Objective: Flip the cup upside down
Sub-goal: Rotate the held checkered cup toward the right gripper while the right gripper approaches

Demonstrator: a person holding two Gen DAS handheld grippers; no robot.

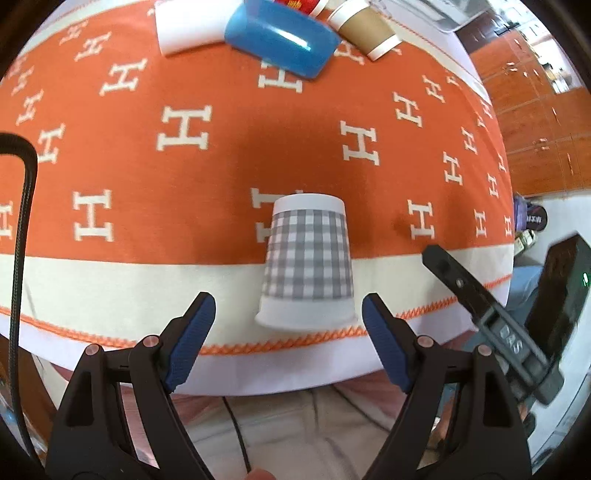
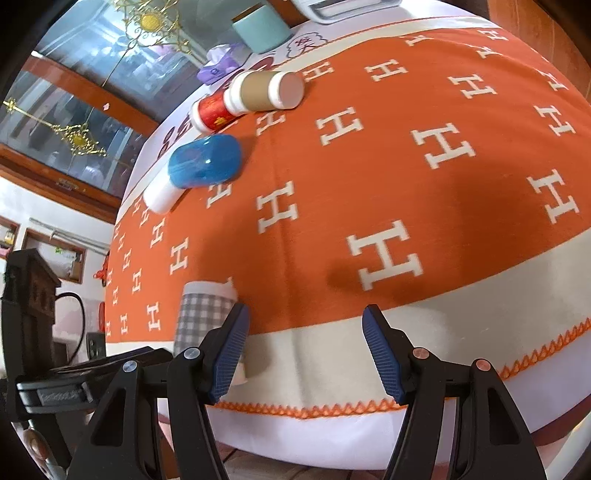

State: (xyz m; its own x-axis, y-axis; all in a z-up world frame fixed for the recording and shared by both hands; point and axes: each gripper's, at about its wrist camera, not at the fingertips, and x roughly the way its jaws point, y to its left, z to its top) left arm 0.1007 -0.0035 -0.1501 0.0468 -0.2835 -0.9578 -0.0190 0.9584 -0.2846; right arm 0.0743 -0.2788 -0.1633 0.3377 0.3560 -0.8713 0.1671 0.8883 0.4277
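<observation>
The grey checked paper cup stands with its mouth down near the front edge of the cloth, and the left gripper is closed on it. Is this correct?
Not quite. The checked cup does stand mouth down near the front edge of the orange cloth, but the left gripper is not closed on it. The left wrist view shows the jaws wide open, one on each side of the cup, apart from it.

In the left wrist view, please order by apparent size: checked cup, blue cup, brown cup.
1. Checked cup, though it is nearest the camera.
2. Blue cup.
3. Brown cup, partly cut off.
</observation>
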